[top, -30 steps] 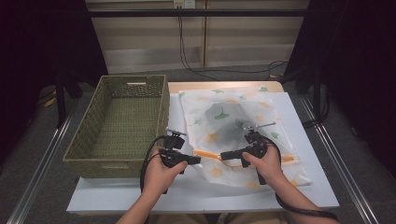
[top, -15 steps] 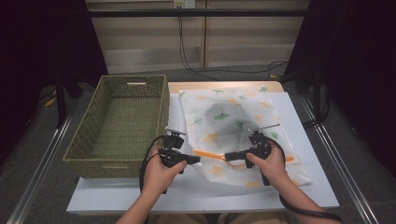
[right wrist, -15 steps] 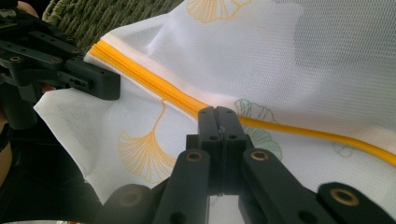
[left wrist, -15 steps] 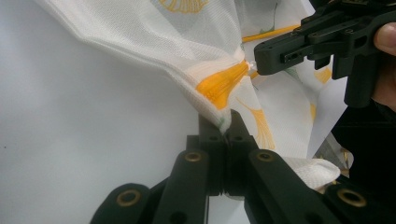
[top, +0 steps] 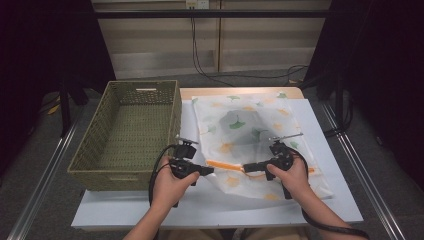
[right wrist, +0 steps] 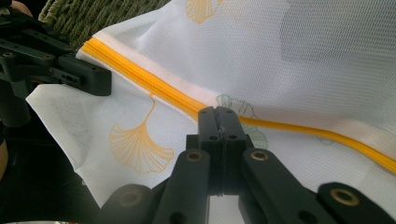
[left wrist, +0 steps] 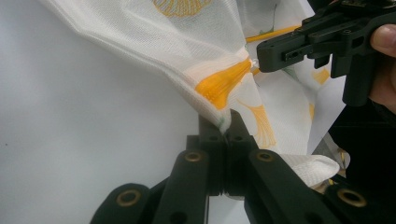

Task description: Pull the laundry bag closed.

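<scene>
The mesh laundry bag (top: 250,142) lies spread on the white tabletop (top: 345,200), just to the right of the woven basket (top: 127,132), its near part lifted slightly between the two tools. The left tool (top: 210,170) meets the bag at its near left edge, and in the left gripper view its jaws are clenched on a pinched fold of the mesh (left wrist: 224,116), which fans up and away from the tips. The right tool (top: 246,168) points left toward the other, its tips at the orange zipper (top: 225,165) that runs across the bag's near end. In the right gripper view the right tool (right wrist: 219,114) has its jaws pressed together right at the zipper band (right wrist: 154,88); whether they pinch the zipper pull or only the fabric beside it I cannot tell. The two tools' tips sit near each other, with a short stretch of zipper between them.

The bag is a fine white netting, soft and semi-transparent, printed with yellow-orange and green ginkgo leaves; a darker shape shows through its middle. The zipper is a ribbed orange strip edged by a plain white hem. The basket is rectangular, olive-green wicker with a handle slot in its far wall. Both tools are matte black with brass-coloured rivets.
</scene>
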